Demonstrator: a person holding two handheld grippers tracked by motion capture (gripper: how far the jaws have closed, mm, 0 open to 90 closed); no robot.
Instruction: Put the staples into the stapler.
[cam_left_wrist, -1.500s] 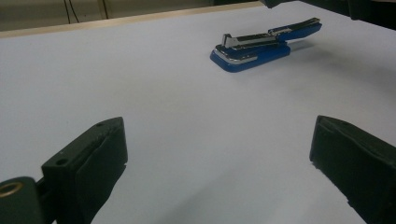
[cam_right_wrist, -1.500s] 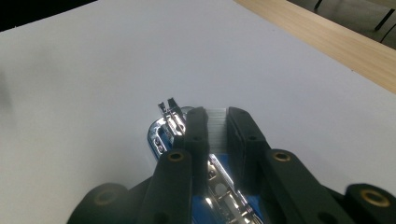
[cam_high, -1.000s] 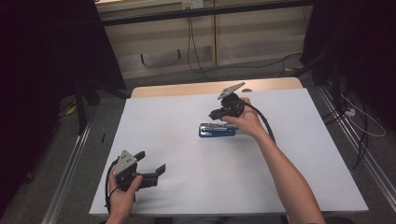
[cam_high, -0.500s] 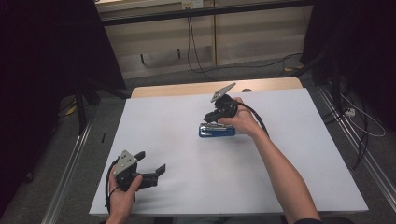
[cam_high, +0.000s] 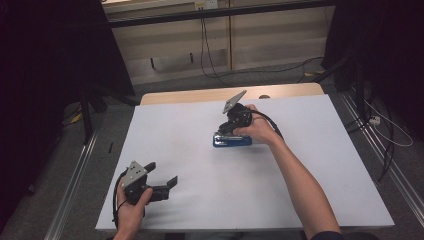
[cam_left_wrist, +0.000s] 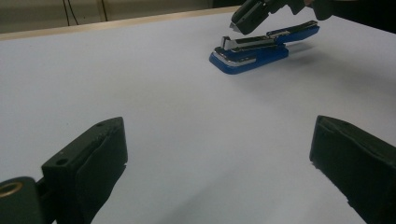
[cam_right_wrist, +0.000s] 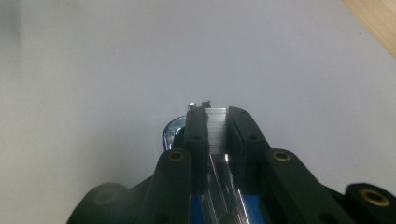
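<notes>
A blue stapler (cam_high: 235, 141) lies mid-table, and its chrome magazine (cam_left_wrist: 243, 44) shows under the raised blue top. My right gripper (cam_high: 223, 130) tilts down over the stapler's front end. Its jaws are shut on a thin silver strip of staples (cam_right_wrist: 216, 125), with the stapler's rail and blue body (cam_right_wrist: 254, 210) right beneath. From the left gripper view, the right gripper (cam_left_wrist: 237, 25) hangs just above the magazine's front. My left gripper (cam_high: 162, 173) rests near the front left edge, open and with nothing in it. Its black pads (cam_left_wrist: 100, 151) stand wide apart and face the stapler.
The white table top (cam_high: 310, 165) has a bare wooden strip (cam_high: 200, 95) along its far edge. Cables trail on the floor (cam_high: 220, 75) beyond, and metal rails (cam_high: 75, 175) run along both sides of the table.
My right gripper has edged slightly left and down over the stapler's front. The left gripper has stayed put.
</notes>
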